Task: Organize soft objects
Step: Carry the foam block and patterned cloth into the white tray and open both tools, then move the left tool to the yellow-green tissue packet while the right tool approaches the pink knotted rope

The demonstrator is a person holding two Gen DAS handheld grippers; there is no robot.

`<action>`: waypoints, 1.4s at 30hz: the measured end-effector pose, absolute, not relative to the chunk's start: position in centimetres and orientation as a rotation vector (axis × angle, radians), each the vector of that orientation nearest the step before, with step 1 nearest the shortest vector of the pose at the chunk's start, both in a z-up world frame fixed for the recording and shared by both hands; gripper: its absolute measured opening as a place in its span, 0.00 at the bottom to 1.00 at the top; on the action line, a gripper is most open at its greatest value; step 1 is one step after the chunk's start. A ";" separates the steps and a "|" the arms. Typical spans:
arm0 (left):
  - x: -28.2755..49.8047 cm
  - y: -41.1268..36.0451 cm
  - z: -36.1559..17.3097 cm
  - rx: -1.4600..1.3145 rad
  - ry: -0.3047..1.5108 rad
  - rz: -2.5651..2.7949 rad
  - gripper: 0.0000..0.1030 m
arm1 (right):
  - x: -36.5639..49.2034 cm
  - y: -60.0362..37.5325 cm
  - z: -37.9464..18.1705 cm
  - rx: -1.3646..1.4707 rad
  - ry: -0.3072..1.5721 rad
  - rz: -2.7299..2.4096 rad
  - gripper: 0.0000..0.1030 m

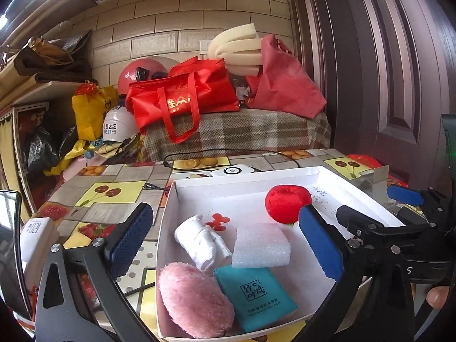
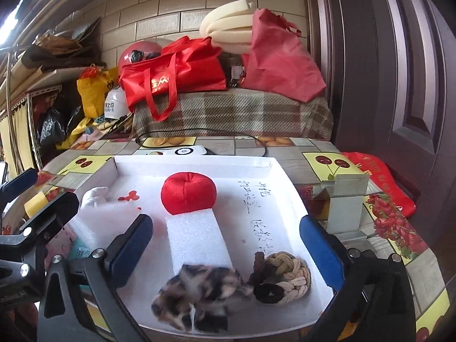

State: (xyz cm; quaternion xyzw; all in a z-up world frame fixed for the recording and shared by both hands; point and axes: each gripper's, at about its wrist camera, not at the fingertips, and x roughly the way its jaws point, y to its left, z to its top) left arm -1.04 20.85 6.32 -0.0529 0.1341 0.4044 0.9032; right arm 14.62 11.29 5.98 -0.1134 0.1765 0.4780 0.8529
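A white shallow box [image 1: 248, 176] [image 2: 280, 171] on the table holds soft things. The left wrist view shows a pink fluffy pad [image 1: 195, 299], a teal tissue pack [image 1: 253, 296], a white rolled cloth [image 1: 201, 240], a white foam block [image 1: 260, 245] and a red plush apple [image 1: 287, 202]. The right wrist view shows the red apple [image 2: 188, 192], a foam block [image 2: 196, 239], a mottled furry scrunchie [image 2: 199, 293] and a braided rope knot [image 2: 282, 278]. My left gripper [image 1: 225, 242] is open and empty above the box. My right gripper [image 2: 225, 245] is open and empty over the foam block.
The table has a fruit-print cloth [image 2: 322, 154]. A black cable [image 2: 199, 132] and a white device [image 2: 185, 151] lie behind the box. A grey metal bracket [image 2: 344, 199] stands right of it. Red bags [image 2: 171, 77] sit on a plaid-covered bench [image 2: 233, 114] behind.
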 end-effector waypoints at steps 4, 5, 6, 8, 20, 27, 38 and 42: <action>-1.6 20.9 6.4 -0.124 0.250 0.844 1.00 | 14.2 10.8 6.3 -0.223 0.329 1.001 1.00; -1.8 20.9 6.4 -0.131 0.247 0.849 1.00 | 14.1 10.6 6.4 -0.211 0.315 1.002 1.00; -2.0 20.9 6.4 -0.138 0.246 0.851 1.00 | 14.0 10.1 6.5 -0.189 0.297 1.006 1.00; -2.4 20.7 6.3 -0.141 0.252 0.841 1.00 | 14.0 9.1 6.8 -0.144 0.266 1.011 1.00; -5.3 16.5 6.3 -0.110 0.279 0.701 1.00 | 14.8 3.1 6.5 -0.155 0.296 0.931 1.00; -5.4 13.1 6.1 -0.052 0.327 0.575 1.00 | 14.6 1.5 5.2 -0.268 0.429 0.971 1.00; -5.4 11.8 5.9 -0.084 0.368 0.437 1.00 | 12.1 3.7 3.1 -0.472 0.541 1.083 0.85; -6.2 13.2 5.9 -0.168 0.346 0.492 1.00 | 12.0 5.4 1.7 -0.554 0.624 1.107 0.68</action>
